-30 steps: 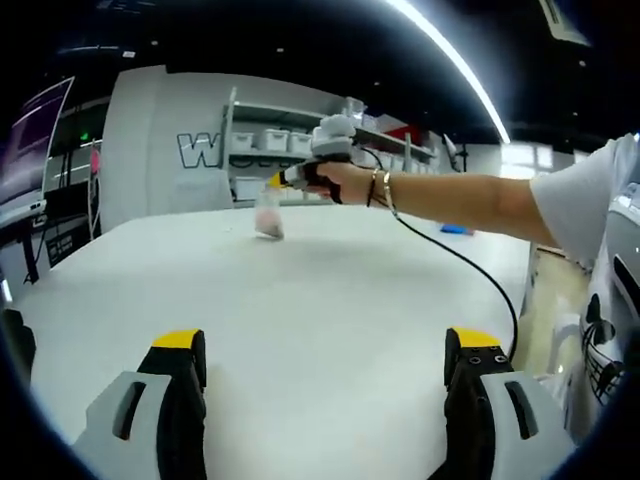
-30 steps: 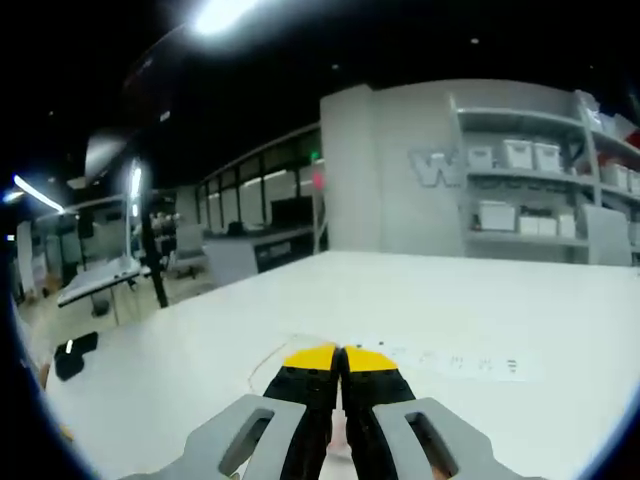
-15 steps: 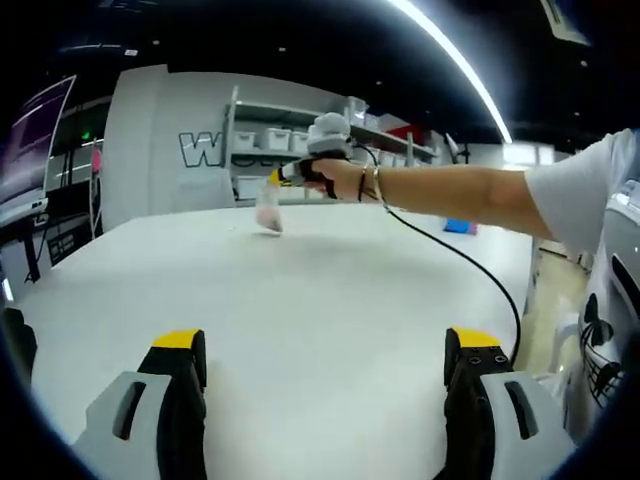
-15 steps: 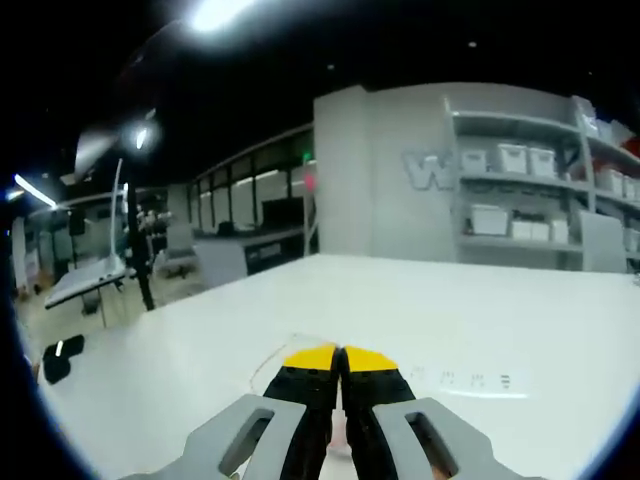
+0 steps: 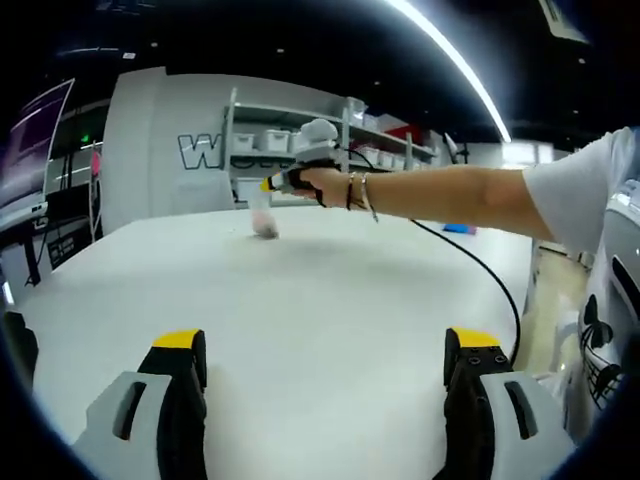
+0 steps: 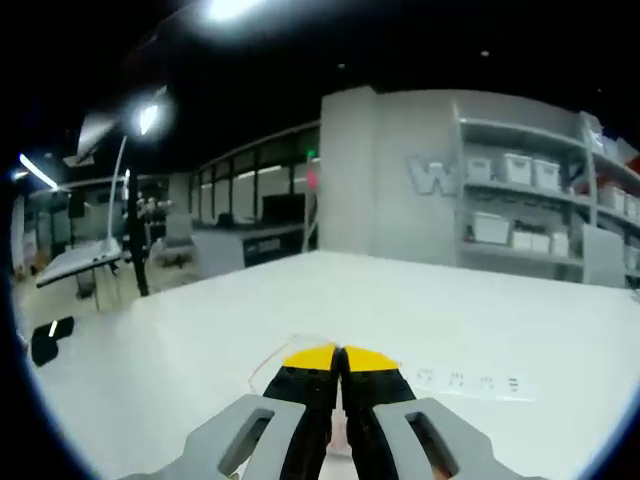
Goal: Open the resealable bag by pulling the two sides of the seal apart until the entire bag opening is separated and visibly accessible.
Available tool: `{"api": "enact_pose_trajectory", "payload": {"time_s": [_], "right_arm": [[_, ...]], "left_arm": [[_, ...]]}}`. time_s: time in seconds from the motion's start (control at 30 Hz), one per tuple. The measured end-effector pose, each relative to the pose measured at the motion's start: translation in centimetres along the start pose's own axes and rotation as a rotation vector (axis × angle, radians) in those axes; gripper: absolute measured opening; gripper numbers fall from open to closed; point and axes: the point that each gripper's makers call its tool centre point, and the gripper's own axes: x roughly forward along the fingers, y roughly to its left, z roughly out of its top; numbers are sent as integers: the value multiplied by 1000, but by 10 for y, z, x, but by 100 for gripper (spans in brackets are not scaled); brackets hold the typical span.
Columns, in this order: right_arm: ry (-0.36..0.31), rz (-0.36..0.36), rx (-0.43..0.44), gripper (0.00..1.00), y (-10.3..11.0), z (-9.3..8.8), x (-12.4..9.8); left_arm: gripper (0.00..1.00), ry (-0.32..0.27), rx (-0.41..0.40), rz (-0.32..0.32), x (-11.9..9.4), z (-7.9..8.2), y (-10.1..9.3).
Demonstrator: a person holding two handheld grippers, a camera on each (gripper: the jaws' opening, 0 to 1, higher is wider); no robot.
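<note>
One resealable bag (image 5: 263, 213), clear with something pinkish at the bottom, hangs at the far side of the desk (image 5: 320, 320), just above or touching the surface; can't tell which. Its top edge is pinched in the right gripper (image 5: 270, 184), yellow-tipped fingers pressed together on it. In the right gripper view the same bag (image 6: 300, 350) shows as a clear edge with printed marks spreading to either side of the right gripper's closed tips (image 6: 340, 356); contents hidden under the fingers. Can't tell whether the seal is apart.

Left gripper (image 5: 325, 345) is low at the near end of the desk, two yellow-tipped fingers spread wide, nothing between them, well apart from the bag.

One hand (image 5: 318, 185) on an outstretched arm holds the right gripper; two bracelets (image 5: 357, 192) at the wrist. One black cable (image 5: 480, 268) trails from it down across the desk edge.

Behind: a grey wall with large lettering (image 6: 430, 176), a shelf unit (image 6: 525, 200) with several white bins, one ceiling light strip (image 5: 450, 60).
</note>
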Motion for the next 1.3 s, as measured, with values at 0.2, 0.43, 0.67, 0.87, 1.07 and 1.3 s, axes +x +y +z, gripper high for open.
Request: {"api": "enact_pose_trajectory", "payload": {"time_s": [0.2,0.43,0.67,0.87,1.07,1.3], "right_arm": [[42,69,-7,0,31,-29,1],[72,131,-32,0,52,-47,6],[88,174,-36,5,63,-54,-1],[72,193,-29,7,63,-52,-8],[56,192,-54,14,64,-55,-16],[27,184,-107,22,63,-52,-21]], "left_arm": [[98,-1,9,4,-1,1,0],[97,-6,9,1,-1,2,1],[97,-11,12,-1,-1,4,0],[97,-16,16,-6,-1,6,-2],[97,-24,22,-8,-2,9,-5],[97,-34,24,-6,-2,12,-5]]}}
